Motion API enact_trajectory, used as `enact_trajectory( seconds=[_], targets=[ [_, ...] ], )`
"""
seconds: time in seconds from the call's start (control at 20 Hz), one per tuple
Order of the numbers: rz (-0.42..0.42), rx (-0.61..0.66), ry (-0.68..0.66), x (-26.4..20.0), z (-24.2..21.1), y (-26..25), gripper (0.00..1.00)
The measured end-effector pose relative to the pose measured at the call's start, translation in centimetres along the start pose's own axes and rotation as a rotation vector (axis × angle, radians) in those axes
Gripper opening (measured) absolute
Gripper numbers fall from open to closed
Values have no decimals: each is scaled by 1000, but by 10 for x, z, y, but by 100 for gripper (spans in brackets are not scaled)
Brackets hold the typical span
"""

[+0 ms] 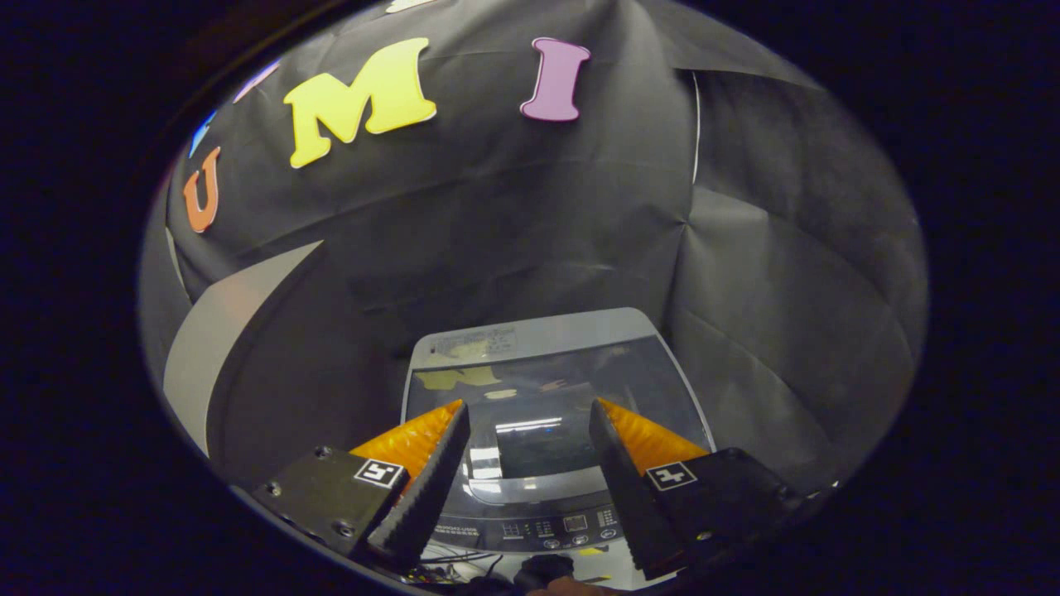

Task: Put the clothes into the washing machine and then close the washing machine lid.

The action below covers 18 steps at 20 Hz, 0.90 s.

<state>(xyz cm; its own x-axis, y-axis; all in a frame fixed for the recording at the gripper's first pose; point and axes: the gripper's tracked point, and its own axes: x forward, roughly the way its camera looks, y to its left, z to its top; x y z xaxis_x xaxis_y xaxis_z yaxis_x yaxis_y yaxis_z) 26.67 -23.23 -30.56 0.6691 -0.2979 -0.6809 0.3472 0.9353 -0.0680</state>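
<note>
The gripper (528, 406) hangs above a top-loading washing machine (530, 348), its two orange-backed fingers (431, 463) spread wide with nothing between them. The washing machine lid (546, 414) lies shut — dark glass throwing back reflections, so the drum beneath is hard to make out. The control panel (563, 526) sits between the finger bases (its buttons too small to tell). Near it, dark cables (464, 567) and a dark shape (542, 571) are cut off — unclear what. Black cloth (497, 207) walls the booth behind.
</note>
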Motion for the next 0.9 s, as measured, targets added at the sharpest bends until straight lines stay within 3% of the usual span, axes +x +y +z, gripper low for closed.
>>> enact_trajectory(
  seconds=[0.4,0.9],
  targets=[
    [-20,45,-32,-13,-3,2,92],
    [-9,22,-166,-48,28,27,91]
  ],
)
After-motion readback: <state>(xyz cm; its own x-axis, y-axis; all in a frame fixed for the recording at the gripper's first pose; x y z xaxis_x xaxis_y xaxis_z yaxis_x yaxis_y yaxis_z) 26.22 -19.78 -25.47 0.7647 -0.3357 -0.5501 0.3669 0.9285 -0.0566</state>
